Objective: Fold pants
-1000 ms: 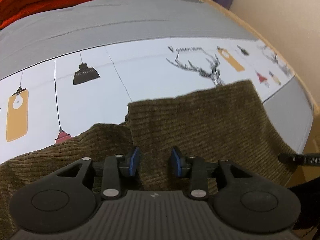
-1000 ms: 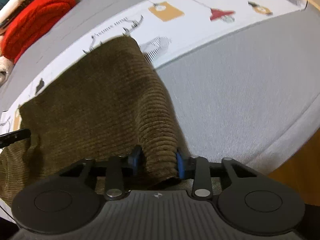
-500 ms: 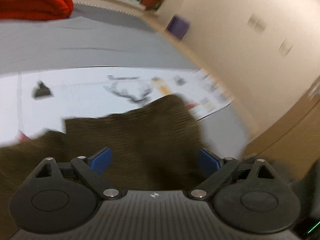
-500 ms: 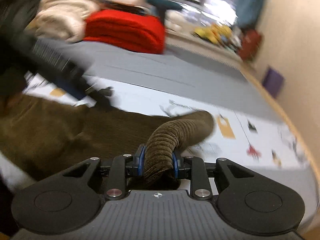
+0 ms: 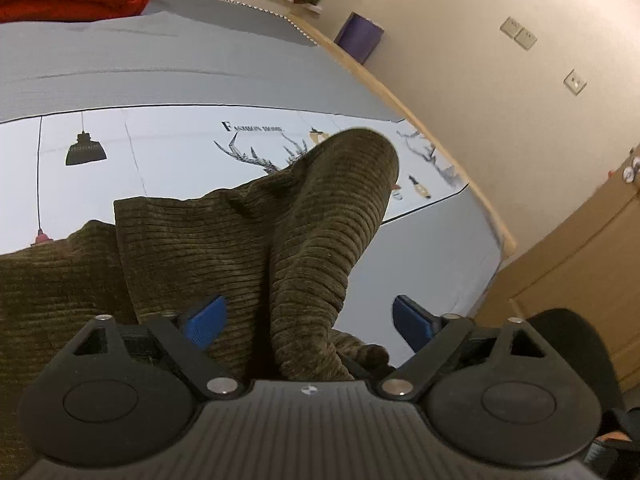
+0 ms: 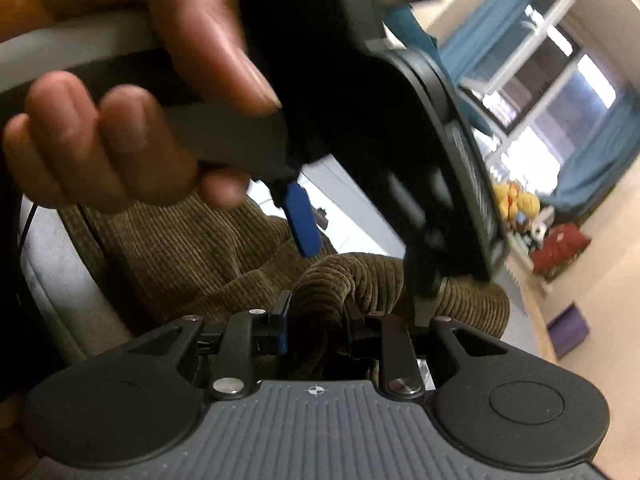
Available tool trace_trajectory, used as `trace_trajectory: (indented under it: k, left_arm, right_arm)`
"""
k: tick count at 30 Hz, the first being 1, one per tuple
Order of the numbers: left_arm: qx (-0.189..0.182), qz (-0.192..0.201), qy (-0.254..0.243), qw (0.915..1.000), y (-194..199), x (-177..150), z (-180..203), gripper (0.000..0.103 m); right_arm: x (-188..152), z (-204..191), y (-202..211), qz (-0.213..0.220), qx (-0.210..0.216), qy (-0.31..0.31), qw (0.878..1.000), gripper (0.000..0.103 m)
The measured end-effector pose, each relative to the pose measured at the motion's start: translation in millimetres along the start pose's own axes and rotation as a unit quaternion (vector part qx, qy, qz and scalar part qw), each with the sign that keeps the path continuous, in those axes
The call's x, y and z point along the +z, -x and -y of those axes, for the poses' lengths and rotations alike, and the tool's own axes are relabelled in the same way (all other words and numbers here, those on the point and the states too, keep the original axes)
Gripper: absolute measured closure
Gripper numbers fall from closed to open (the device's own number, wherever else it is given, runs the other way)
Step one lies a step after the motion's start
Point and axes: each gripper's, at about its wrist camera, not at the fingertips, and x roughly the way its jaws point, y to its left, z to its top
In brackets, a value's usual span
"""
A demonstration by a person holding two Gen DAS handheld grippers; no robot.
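Pinching a bunched fold of the olive corduroy pants [image 6: 320, 292], the right gripper [image 6: 318, 322] lifts it over the rest, which lies on the bed [image 5: 200, 76]. The left gripper [image 5: 308, 316] jaws, lately closing slightly, stand spread astride the raised fold without pressing it.

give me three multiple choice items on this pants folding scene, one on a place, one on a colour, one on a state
1. Where do the pants lie?
A. on a bed sheet printed with lamps and a deer
B. on a wooden floor
C. in a basket

2. What colour is the box by the wall?
A. yellow
B. purple
C. white

3. How does the right gripper stand?
A. wide open and empty
B. out of view
C. shut on a fold of the pants

Key: 1 A, the olive corduroy rests on the printed sheet. 2 B, the box is purple. 3 C, the right gripper has its fingers pinching a corduroy fold.
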Motion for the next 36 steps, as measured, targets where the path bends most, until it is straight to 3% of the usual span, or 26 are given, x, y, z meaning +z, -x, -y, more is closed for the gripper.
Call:
trace_trajectory:
  k: [3,5,10,16,19,23,25,27,30,32,33,34,35,36]
  left_arm:
    - [0.018,-0.003,-0.015,0.9997,-5.7,1.9,-2.6,0.024]
    - [0.035,-0.011,-0.024,0.9990,-9.3,1.3,-3.2,0.043]
    - [0.038,-0.023,-0.030,0.9985,-16.2,2.6,-7.4,0.072]
    - [0.052,0.002,-0.028,0.9982,-5.6,3.8,-14.0,0.081]
    - [0.062,0.028,-0.006,0.9977,15.6,4.2,-29.6,0.083]
    - [0.090,0.073,0.046,0.9922,69.0,-2.2,-71.5,0.083]
    - [0.131,0.086,0.076,0.9847,102.5,-15.6,-103.0,0.082]
    - [0.171,0.100,0.128,0.9718,134.0,-32.0,-135.6,0.082]
    - [0.230,0.112,0.194,0.9471,172.3,-58.0,-177.8,0.079]
    - [0.296,0.098,0.216,0.9255,185.2,-70.4,-197.2,0.075]
    - [0.316,0.094,0.226,0.9167,189.9,-74.0,-205.1,0.070]
    - [0.320,0.095,0.240,0.9113,195.2,-77.6,-212.3,0.053]
    - [0.316,0.100,0.259,0.9072,199.4,-80.4,-218.5,0.043]
    - [0.306,0.102,0.281,0.9039,201.1,-82.5,-225.3,0.023]
  right_arm:
    - [-2.3,-12.2,4.1,0.010,0.000,0.039,0.999,0.078]
    - [-4.7,-17.2,4.7,0.011,0.004,0.054,0.998,0.078]
    - [-4.1,-17.7,6.8,0.006,0.011,0.050,0.999,0.078]
    - [5.9,-8.7,8.0,0.012,0.024,0.008,1.000,0.073]
    - [11.5,11.3,17.0,0.039,0.072,-0.080,0.993,0.063]
    - [19.6,49.8,28.4,0.095,0.148,-0.218,0.960,0.044]
    - [20.1,66.4,21.8,0.089,0.177,-0.279,0.940,0.039]
    - [15.8,82.0,4.3,0.055,0.203,-0.348,0.914,0.037]
    - [5.9,94.3,-31.1,-0.018,0.199,-0.429,0.881,0.037]
    - [-2.3,96.2,-53.6,-0.057,0.194,-0.468,0.860,0.037]
    - [-5.4,96.1,-64.6,-0.073,0.195,-0.484,0.850,0.037]
    - [-7.1,93.9,-74.0,-0.085,0.204,-0.495,0.841,0.037]
    - [-8.9,87.7,-85.5,-0.100,0.219,-0.504,0.830,0.037]
    - [-9.7,79.7,-94.2,-0.111,0.230,-0.509,0.822,0.037]
